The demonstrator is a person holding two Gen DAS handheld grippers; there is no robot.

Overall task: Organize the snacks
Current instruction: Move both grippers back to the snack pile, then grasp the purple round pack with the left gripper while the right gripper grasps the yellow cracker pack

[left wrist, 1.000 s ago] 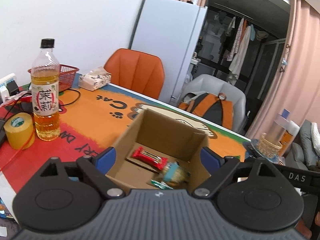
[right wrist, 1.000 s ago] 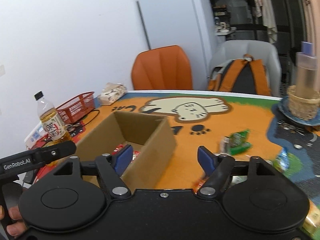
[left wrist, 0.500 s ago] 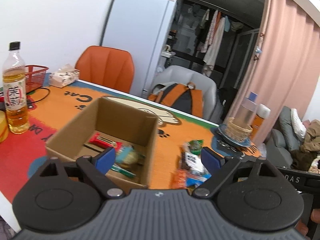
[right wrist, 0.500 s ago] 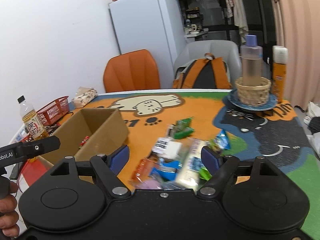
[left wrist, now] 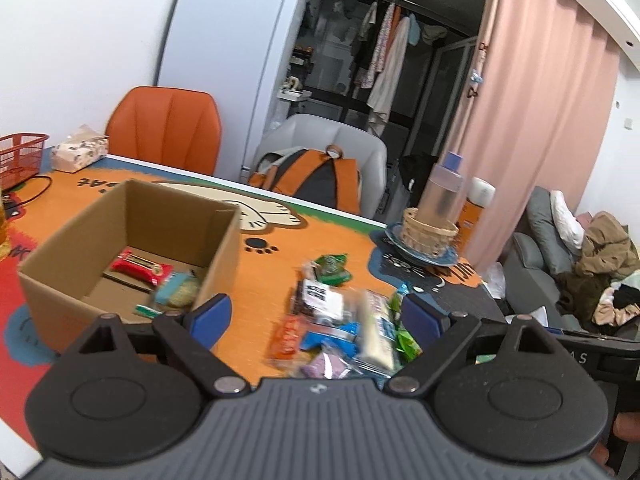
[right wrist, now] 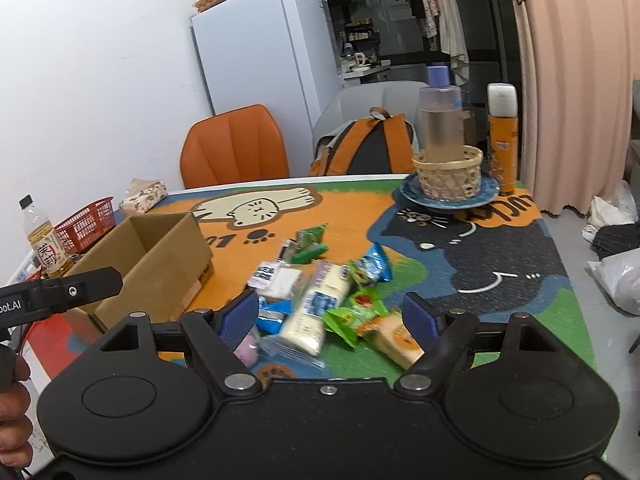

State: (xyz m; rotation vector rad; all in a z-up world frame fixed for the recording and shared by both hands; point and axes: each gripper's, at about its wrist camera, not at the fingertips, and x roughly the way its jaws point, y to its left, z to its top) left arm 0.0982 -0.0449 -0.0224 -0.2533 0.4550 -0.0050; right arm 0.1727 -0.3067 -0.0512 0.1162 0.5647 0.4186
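Observation:
An open cardboard box point(left wrist: 132, 240) stands on the cartoon table mat point(left wrist: 280, 256); it also shows in the right wrist view point(right wrist: 160, 248). Inside it lie a red snack bar point(left wrist: 140, 266) and a pale blue packet point(left wrist: 176, 286). A pile of loose snack packets point(left wrist: 348, 320) lies to the right of the box, also seen in the right wrist view point(right wrist: 320, 296). My left gripper point(left wrist: 316, 316) is open and empty, hovering over the near side of the pile. My right gripper point(right wrist: 332, 316) is open and empty above the same pile.
A wicker basket with a clear bottle point(right wrist: 444, 152) sits on a blue plate at the back right, next to an orange can point(right wrist: 502, 136). A tea bottle point(right wrist: 44, 244), red basket point(right wrist: 86, 224) and tissue box point(right wrist: 144, 196) stand at the left. Chairs line the far edge.
Both grippers have swung to the right, from facing the cardboard box to facing the snack pile. Both stayed open and empty.

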